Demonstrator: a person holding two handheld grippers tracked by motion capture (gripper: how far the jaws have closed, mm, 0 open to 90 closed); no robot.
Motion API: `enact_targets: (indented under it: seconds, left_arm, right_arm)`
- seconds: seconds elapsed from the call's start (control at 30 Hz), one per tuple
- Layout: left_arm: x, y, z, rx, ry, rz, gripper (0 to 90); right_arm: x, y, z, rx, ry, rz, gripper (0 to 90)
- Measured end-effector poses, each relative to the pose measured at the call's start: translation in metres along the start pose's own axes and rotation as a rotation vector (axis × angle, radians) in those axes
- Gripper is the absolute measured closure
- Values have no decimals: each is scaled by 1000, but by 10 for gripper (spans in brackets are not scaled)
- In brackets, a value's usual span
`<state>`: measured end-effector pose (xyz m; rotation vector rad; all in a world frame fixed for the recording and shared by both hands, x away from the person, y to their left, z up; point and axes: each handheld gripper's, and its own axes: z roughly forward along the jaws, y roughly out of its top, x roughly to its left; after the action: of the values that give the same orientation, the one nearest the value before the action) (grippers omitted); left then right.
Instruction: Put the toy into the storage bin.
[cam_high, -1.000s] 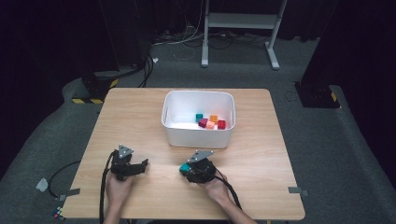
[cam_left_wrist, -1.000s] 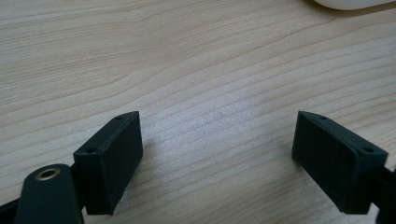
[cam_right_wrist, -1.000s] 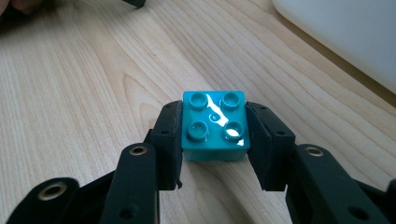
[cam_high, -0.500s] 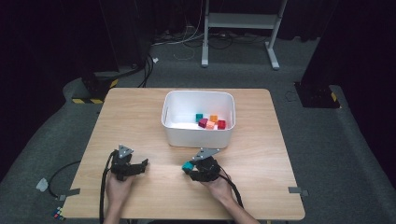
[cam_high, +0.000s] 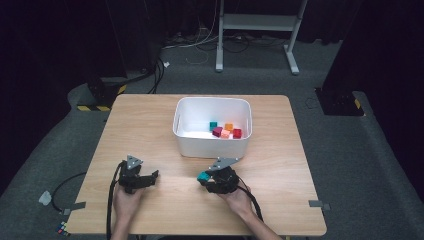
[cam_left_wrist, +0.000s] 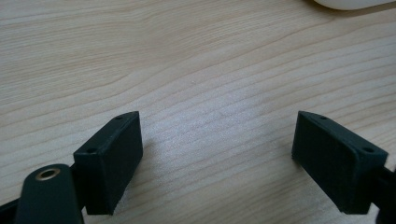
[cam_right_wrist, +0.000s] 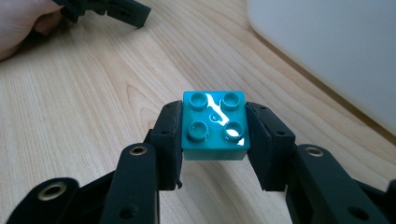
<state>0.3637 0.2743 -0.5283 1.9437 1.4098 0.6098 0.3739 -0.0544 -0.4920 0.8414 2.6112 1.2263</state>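
While the right gripper (cam_right_wrist: 214, 140) clamps a teal brick (cam_right_wrist: 214, 125) between its two pads, studs up, the brick sits just above the wooden table (cam_high: 150, 125), short of the white bin (cam_high: 212, 145).

Item 1, teal brick: held at the near middle of the table, close in front of the bin's near wall and apart from it. Not yet in the bin.

Item 2, white bin: stands at the table's middle, toward the far side. Contents, clustered at its right half: one teal block (cam_high: 213, 125), one orange block (cam_high: 229, 126), one dark red block (cam_high: 217, 131), one pale pink block (cam_high: 226, 134), one red block (cam_high: 237, 133). The count is taken from the high view, where the pieces are small, so a hidden one may be missed.

Item 3, left gripper (cam_left_wrist: 217, 158): jaws wide apart, nothing between them, bare wood beneath; it rests at the near left of the table.

Item 4, table surface: no loose blocks are seen lying on it.

Progress, as judged: sorting blocks into the bin looks nearly done. Five pieces are in; the held teal brick appears to be the last one outside. Remaining: carry it over the rim and let go.
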Motion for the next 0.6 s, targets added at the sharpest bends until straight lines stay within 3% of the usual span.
enact_targets:
  seconds: [0.6]
  left_arm:
    - [0, 0, 0, 1, 0, 1, 164]
  right_arm:
    - [-7, 10, -24, -48, -15, 5, 588]
